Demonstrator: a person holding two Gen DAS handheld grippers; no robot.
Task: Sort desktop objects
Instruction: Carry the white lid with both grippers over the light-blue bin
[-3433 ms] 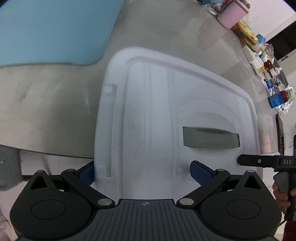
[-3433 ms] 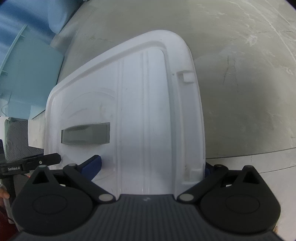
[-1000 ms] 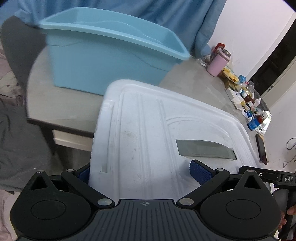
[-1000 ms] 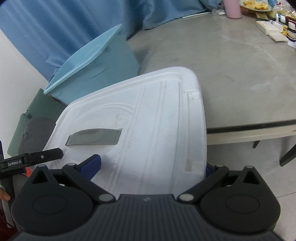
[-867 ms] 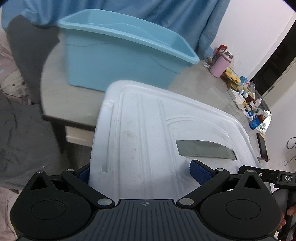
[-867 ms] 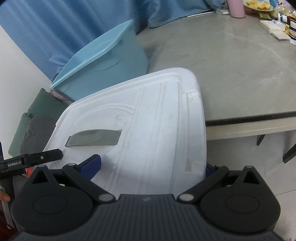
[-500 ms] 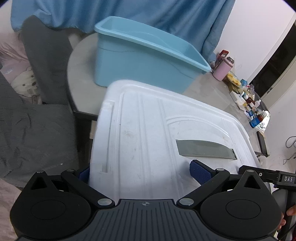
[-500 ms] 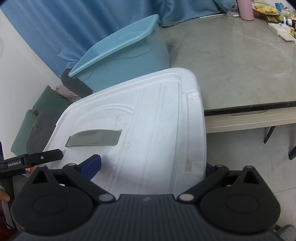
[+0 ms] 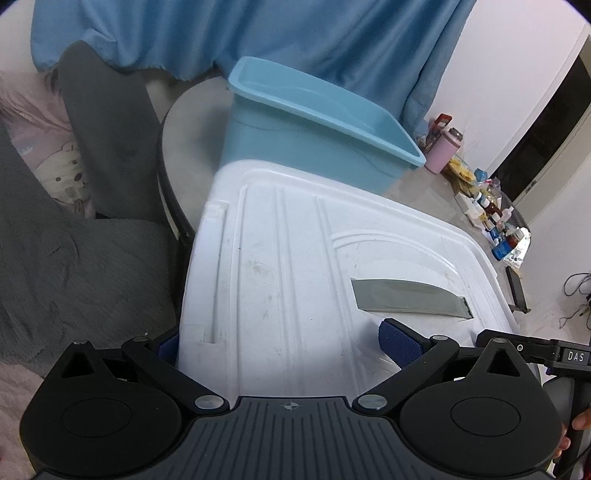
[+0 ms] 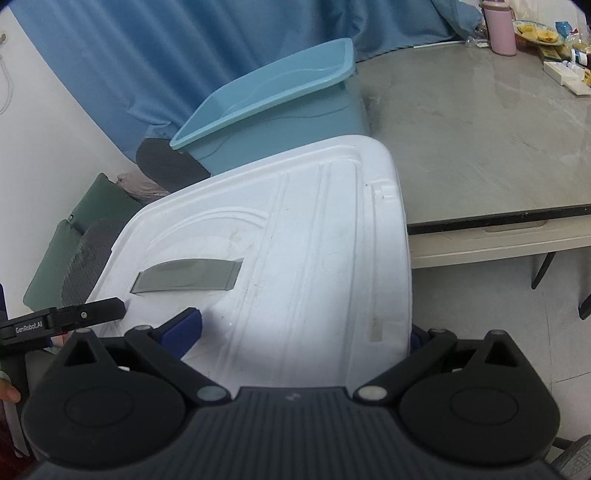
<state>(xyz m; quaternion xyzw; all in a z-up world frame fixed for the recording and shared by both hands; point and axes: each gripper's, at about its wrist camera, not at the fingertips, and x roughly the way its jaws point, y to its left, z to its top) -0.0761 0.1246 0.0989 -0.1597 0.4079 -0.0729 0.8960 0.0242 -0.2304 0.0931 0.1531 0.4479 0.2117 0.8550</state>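
White moulded plastic lid (image 9: pixel 295 280) with a grey rectangular strip (image 9: pixel 410 299) on its top hung in the air, off the table edge, carried between both tongs. The left gripper (image 9: pixel 282 341) had its blue pads (image 9: pixel 400 341) spread wide and clamped on the lid's near left end; the right gripper (image 10: pixel 303 330) gripped the near right end the same way, one pad (image 10: pixel 184 326) on the lid's top, the other mostly hidden behind its edge. Beyond the lid, a light blue plastic tub (image 9: pixel 317 122) stood on the grey stone-look table (image 10: pixel 480 140); its contents could not be seen. Only the left view showed the small bottles (image 9: pixel 495 214) on the table; both showed the pink tumbler (image 10: pixel 500 26).
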